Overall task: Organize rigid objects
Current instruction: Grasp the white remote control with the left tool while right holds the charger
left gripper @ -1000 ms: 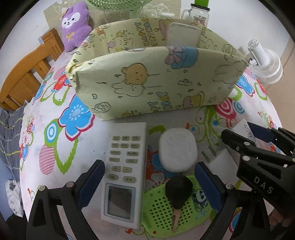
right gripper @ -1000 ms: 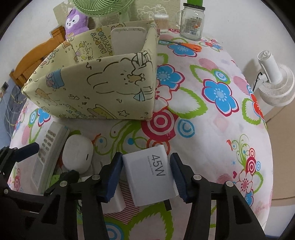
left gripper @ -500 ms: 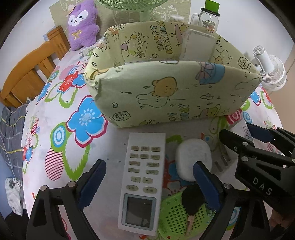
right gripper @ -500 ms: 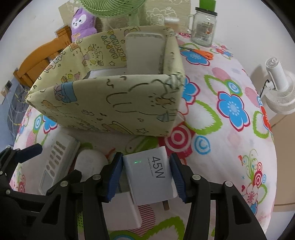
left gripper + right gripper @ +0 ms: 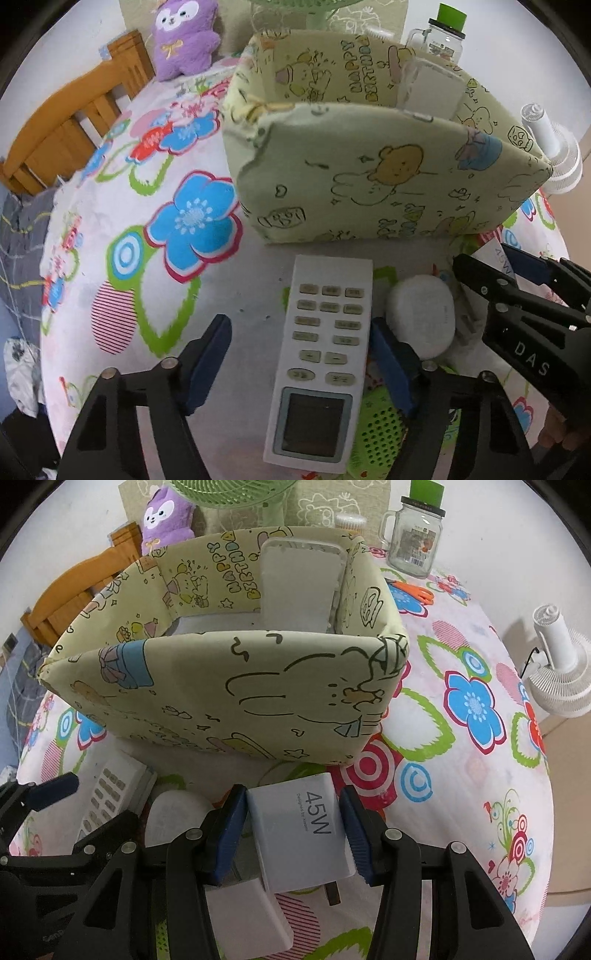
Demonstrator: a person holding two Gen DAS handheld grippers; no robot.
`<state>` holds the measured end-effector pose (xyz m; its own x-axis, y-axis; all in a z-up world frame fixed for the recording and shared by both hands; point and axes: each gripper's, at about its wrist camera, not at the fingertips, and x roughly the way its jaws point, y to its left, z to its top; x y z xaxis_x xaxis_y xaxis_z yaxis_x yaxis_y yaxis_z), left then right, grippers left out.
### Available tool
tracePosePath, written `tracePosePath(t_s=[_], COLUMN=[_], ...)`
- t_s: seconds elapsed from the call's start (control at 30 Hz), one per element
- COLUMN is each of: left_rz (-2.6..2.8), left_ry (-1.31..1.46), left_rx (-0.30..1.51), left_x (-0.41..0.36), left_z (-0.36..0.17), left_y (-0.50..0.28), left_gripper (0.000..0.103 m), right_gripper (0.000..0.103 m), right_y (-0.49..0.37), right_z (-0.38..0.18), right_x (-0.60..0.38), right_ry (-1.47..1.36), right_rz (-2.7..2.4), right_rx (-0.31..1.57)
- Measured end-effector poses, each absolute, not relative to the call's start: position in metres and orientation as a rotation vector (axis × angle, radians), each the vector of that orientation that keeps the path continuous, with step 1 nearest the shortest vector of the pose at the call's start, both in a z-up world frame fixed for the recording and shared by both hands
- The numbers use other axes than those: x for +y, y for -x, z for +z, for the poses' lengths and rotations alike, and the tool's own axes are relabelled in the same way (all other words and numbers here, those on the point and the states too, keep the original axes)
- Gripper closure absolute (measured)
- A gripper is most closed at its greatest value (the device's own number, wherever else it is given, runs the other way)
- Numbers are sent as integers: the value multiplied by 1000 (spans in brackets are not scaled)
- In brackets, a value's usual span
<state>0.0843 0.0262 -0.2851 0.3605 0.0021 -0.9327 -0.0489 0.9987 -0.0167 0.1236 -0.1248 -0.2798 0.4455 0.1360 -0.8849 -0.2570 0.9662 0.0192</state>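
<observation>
My right gripper point(image 5: 293, 834) is shut on a white 45W charger point(image 5: 299, 834) and holds it just in front of a yellow cartoon-print fabric bin point(image 5: 236, 679). The bin point(image 5: 388, 192) holds a white phone-like slab point(image 5: 299, 587) leaning upright inside. My left gripper point(image 5: 301, 360) is open, its fingers either side of a white remote control point(image 5: 321, 365) lying on the table. A white oval case point(image 5: 421, 317) lies right of the remote. A green perforated lid point(image 5: 380, 432) lies under the remote's near end.
The table has a floral cloth point(image 5: 469, 701). A glass jar with green lid point(image 5: 415, 535), orange scissors point(image 5: 413, 590), a purple plush point(image 5: 183, 37) and a green fan point(image 5: 236, 494) stand behind the bin. A white fan point(image 5: 557, 668) is off the right edge. Another white block point(image 5: 247, 915) lies under the charger.
The right gripper has lifted the charger and brought it toward the bin. The left gripper has shifted left and narrowed around the remote; the key is out of view.
</observation>
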Motion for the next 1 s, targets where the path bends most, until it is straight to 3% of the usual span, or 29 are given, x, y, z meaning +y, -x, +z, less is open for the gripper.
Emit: tracePosePath(t_s=[0.1,0.13,0.23,0.47,0.73,1.0], left_rz=[44,55,58,68,66,77], left_ry=[22,23,3,17,37,32], left_rx=[1229,1211,1198,1178,1179,1161], left_x=[21,18,10,9,-6,-13], left_z=[-293,-292,-291,-293,-283,-261], left_y=[-87,-86,-85,-82,-73,-75], left_gripper=[36,44,52,53,54,55], right_gripper=[48,48,48,43,50,51], right_y=[-123,-124,-119,-107,-102,-97], right_z=[-280,-281,-282,-292,-287,-262], right_x=[-127,-127,-127,-126,-130,-139], right_ry=[115,112,127,142,136,94], right_rz=[248,249,249,216,215,205], right_rx=[1079,1079,1073,1089,1084,1065])
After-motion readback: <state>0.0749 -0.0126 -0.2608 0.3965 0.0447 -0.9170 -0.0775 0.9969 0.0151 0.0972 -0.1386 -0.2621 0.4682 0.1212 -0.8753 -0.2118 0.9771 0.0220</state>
